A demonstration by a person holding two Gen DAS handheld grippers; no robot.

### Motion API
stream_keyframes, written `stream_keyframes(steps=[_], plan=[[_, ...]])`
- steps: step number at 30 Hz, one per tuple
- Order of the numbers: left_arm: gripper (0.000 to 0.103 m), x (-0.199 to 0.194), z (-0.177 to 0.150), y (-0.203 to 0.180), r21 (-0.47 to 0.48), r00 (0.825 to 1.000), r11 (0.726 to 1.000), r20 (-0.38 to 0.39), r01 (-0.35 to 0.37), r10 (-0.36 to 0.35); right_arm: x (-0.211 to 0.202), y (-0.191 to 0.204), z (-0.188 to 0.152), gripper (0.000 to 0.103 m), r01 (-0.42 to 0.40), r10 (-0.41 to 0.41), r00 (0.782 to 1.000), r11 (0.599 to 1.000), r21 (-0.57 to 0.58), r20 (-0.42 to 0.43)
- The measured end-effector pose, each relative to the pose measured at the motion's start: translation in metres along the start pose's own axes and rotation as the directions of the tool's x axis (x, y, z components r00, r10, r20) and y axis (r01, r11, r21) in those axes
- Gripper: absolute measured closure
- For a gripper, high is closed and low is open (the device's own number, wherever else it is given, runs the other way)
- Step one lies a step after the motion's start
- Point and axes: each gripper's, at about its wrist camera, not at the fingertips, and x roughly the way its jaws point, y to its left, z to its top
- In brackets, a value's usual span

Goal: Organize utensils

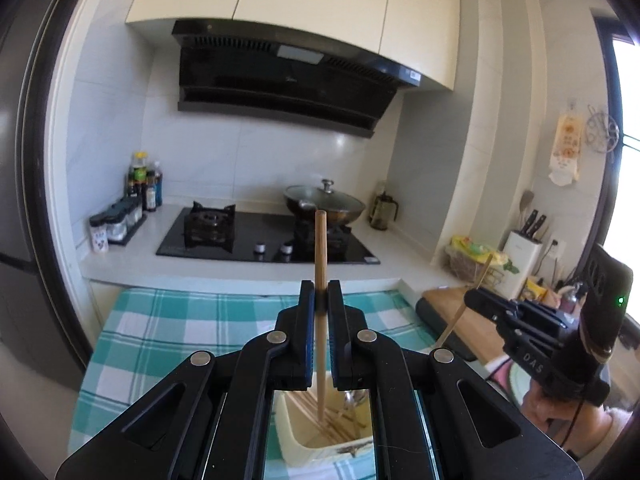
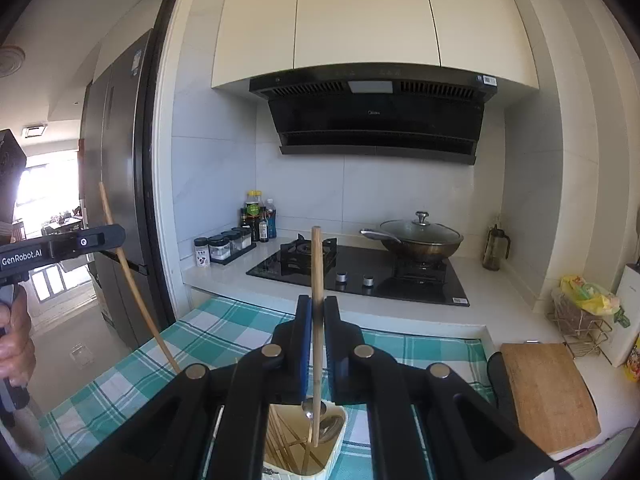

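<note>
Both claws are each pinching one wooden chopstick, and the step in hand appears to be the lift-out phase of sorting utensils.

The left gripper is pressing its jaws together on a chopstick that is standing nearly upright between the pads, its top rising above the claw and its lower end hanging just over the cream utensil bin directly beneath the claw. More chopsticks and a metal spoon are lying in that bin.

The right gripper is likewise clamping a second chopstick, also close to vertical, with its lower tip dangling over the same utensil bin, below and slightly behind the fingertips. A spoon is resting there beside loose chopsticks.

Seen from the left claw, the right one is sitting off to the right; the bin is resting on a green checked cloth spread ahead of and under both claws.

Judgement: both sticks are looking clear, or very nearly clear, of the bin. The next move is calling for carrying each to its sorted place while keeping the pinch firm, since a thin round stick held at one point may be pivoting or slipping. No destination container is identifiable in either view.
</note>
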Motion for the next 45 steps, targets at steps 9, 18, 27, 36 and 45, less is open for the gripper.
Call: stream_keyframes(steps=[9, 18, 27, 36, 45], plan=[[0.098, 0.091, -0.08, 0.01, -0.023, 0.963, 0.999, -0.266, -0.041, 0.034, 0.095, -0.009, -0.078, 0.096, -0.03, 0.054, 0.951, 0.996, 0.083, -0.305], [0.001, -0.021, -0.089, -0.006, 0.087, 0.989, 0.99, -0.084, -0.111, 0.118, 0.023, -0.021, -0.069, 0.037, 0.044, -0.018, 0.984, 0.988, 0.146, -0.176], [0.0, -0.11, -0.154, -0.044, 0.096, 0.963, 0.963, -0.069, -0.253, 0.26, -0.113, 0.018, -0.105, 0.011, 0.154, -0.145, 0.987, 0.977, 0.146, -0.066], [0.0, -0.132, -0.171, -0.059, 0.063, 0.941, 0.948, -0.113, -0.313, 0.318, -0.163, 0.049, -0.146, 0.0, 0.215, -0.201, 0.97, 0.972, 0.098, -0.14], [0.0, -0.149, -0.167, -0.066, 0.045, 0.933, 0.939, -0.101, -0.341, 0.344, -0.184, 0.072, -0.138, 0.0, 0.191, -0.185, 0.976, 0.981, 0.045, -0.111]])
